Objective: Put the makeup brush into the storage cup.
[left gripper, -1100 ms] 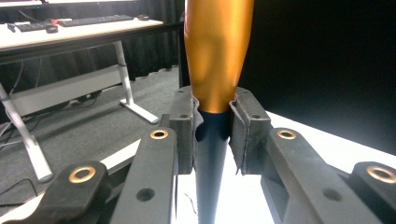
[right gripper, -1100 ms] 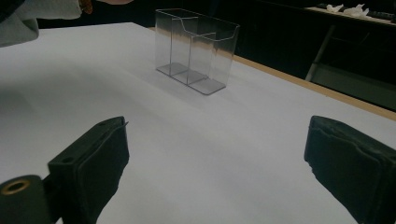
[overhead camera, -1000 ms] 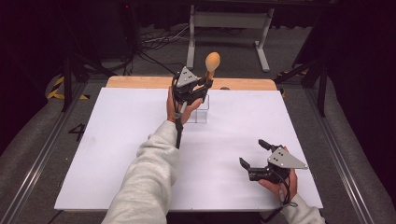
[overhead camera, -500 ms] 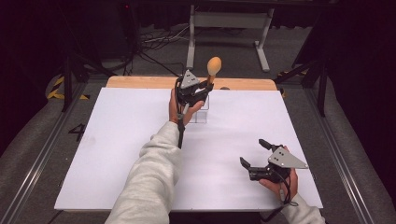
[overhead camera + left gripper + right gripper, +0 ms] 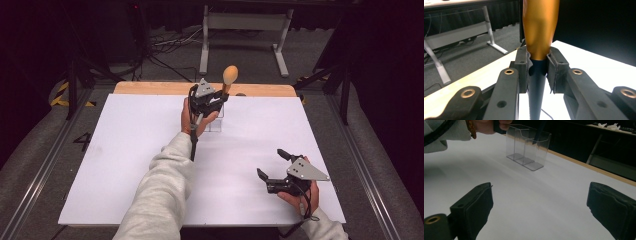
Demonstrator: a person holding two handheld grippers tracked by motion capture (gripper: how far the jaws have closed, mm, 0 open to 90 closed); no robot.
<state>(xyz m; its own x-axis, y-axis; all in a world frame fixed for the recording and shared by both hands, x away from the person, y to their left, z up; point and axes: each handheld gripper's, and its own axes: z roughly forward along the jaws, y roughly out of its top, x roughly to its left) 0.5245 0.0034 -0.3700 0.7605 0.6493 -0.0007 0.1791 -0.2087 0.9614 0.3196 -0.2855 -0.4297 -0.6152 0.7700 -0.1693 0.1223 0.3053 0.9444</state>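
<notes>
White board covers the table [image 5: 125, 165], and nearest the person the right gripper [image 5: 274, 169] rests low on it at the right, jaws spread wide with nothing between them. Farther out, a grey sleeve [image 5: 160, 195] reaches up the middle to the left gripper [image 5: 216, 100] near the far edge. Its jaws are clamped on a spoon [image 5: 228, 80]: in the left gripper view the pads [image 5: 524, 66] pinch it just where a dark, tapering handle meets a smooth orange-tan upper part [image 5: 540, 27], glossy and widening upward. From above, that part ends in a rounded oval head that stands up and tilts slightly right, above the gripper. Just beside the left hand stands a clear plastic holder [image 5: 527, 147] with two compartments; the spoon's dark lower end hangs over it.
</notes>
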